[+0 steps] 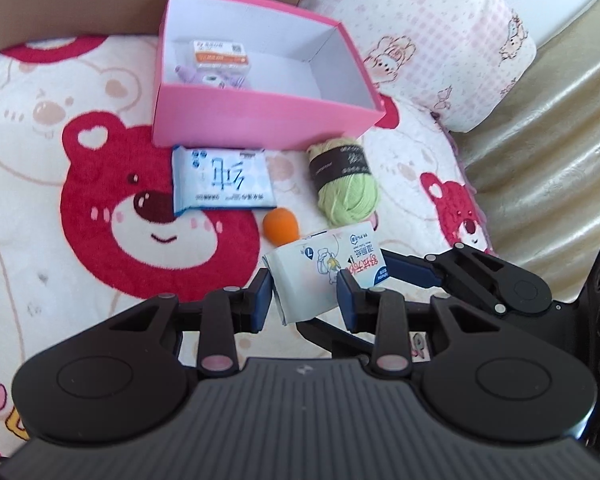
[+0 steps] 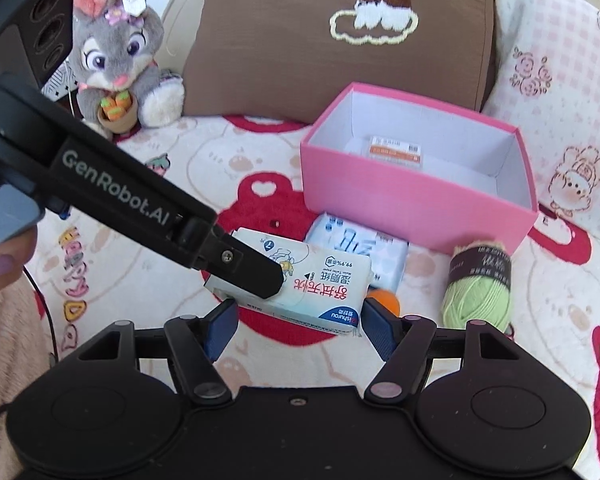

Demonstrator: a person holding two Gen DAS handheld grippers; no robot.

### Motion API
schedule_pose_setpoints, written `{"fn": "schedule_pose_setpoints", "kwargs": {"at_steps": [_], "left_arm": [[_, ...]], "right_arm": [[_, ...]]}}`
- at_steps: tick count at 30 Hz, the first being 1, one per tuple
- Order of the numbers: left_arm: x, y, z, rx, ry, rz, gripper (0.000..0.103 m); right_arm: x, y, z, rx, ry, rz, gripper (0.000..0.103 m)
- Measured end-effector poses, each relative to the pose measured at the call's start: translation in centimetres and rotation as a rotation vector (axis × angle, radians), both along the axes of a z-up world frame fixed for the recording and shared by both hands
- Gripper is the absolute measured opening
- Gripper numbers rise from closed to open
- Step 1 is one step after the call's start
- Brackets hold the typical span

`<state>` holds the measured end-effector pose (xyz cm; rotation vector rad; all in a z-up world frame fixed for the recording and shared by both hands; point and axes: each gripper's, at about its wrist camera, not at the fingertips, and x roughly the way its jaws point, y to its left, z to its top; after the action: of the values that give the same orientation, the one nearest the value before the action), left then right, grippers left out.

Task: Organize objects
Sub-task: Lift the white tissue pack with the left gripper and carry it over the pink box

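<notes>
Left gripper (image 1: 305,295) clamps the wipes pack (image 1: 323,270); right gripper (image 2: 298,322) spread open around the same pack.

Pack is lifted off the bear blanket (image 1: 100,208), tilted, in front of the pink box (image 1: 260,116). Right pads sit either side of the pack, not clearly touching. Blue tissue pack (image 1: 222,178), orange ball (image 1: 281,227) and green yarn (image 1: 346,188) lie on the blanket just before the box. Box holds a small orange-labelled packet (image 1: 221,56). Plush rabbit (image 2: 118,46) and brown pillow (image 2: 340,36) behind.

Tissue pack (image 1: 222,178), ball (image 1: 281,226) and yarn (image 1: 346,180) lie before the box (image 1: 260,116).
</notes>
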<state>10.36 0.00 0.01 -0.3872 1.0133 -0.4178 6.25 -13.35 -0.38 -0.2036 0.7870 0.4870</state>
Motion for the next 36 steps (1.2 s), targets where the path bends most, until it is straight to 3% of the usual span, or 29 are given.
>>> {"fn": "schedule_pose_setpoints", "kwargs": {"at_steps": [8, 16, 28, 36], "left_arm": [[0.1, -1.0, 3.8, 0.057, -0.084, -0.011, 0.033], [2.7, -1.5, 7.0, 0.06, -0.122, -0.012, 0.033], [7.4, -2.3, 8.7, 0.061, -0.148, 0.024, 0.033], [11.3, -2.5, 8.6, 0.073, -0.17, 0.083, 0.034]], "right_arm": [[0.7, -1.0, 3.3, 0.036, -0.036, -0.005, 0.075], [2.8, -2.4, 6.1, 0.062, -0.085, -0.018, 0.076], [7.2, -3.3, 7.7, 0.071, -0.097, -0.033, 0.08], [11.0, -3.9, 7.4, 0.085, -0.12, -0.037, 0.068]]}}
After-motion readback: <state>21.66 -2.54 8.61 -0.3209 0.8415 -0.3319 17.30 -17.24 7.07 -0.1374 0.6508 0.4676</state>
